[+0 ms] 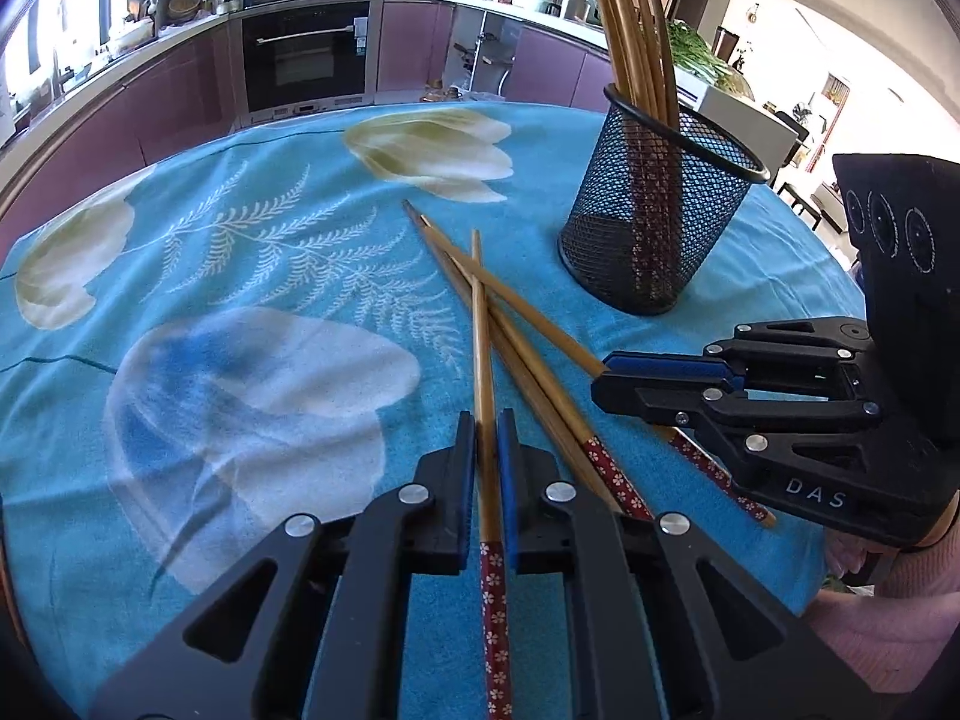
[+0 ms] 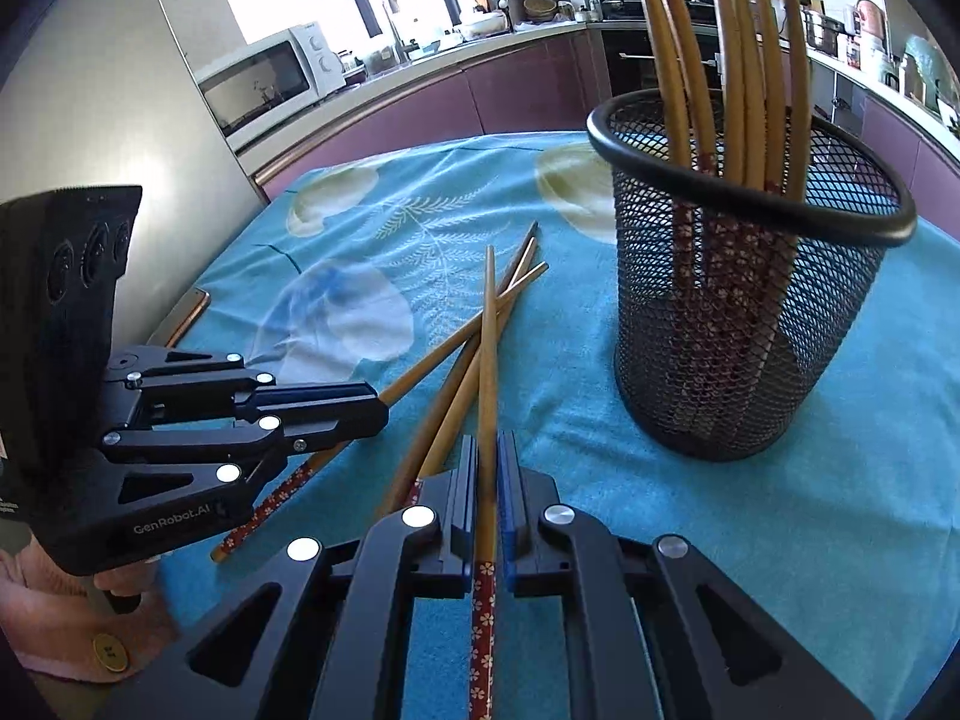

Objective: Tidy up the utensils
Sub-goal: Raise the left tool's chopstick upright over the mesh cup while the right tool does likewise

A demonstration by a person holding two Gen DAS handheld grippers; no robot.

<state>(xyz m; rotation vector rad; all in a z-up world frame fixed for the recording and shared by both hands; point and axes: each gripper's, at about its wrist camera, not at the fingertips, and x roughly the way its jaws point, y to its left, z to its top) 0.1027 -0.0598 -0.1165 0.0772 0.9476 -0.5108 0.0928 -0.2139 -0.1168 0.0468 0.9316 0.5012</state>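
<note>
Wooden chopsticks with red flowered ends lie crossed on the blue flowered tablecloth (image 1: 252,276). My left gripper (image 1: 485,420) is shut on one chopstick (image 1: 480,330) that runs straight between its pads. The right gripper (image 1: 600,381) comes in from the right, shut on a second chopstick (image 1: 528,300). In the right wrist view the right gripper (image 2: 487,441) clamps its chopstick (image 2: 489,348), and the left gripper (image 2: 381,411) holds the other at the left. At least one loose chopstick (image 2: 444,414) lies between them. A black mesh cup (image 1: 654,228) (image 2: 738,330) stands behind, with several chopsticks (image 2: 744,60) upright in it.
The table's edges drop off at the left and far side toward purple kitchen cabinets (image 1: 180,96) and an oven (image 1: 306,54). A person's pink sleeve (image 1: 888,600) is at the right edge. A microwave (image 2: 264,84) sits on the counter beyond.
</note>
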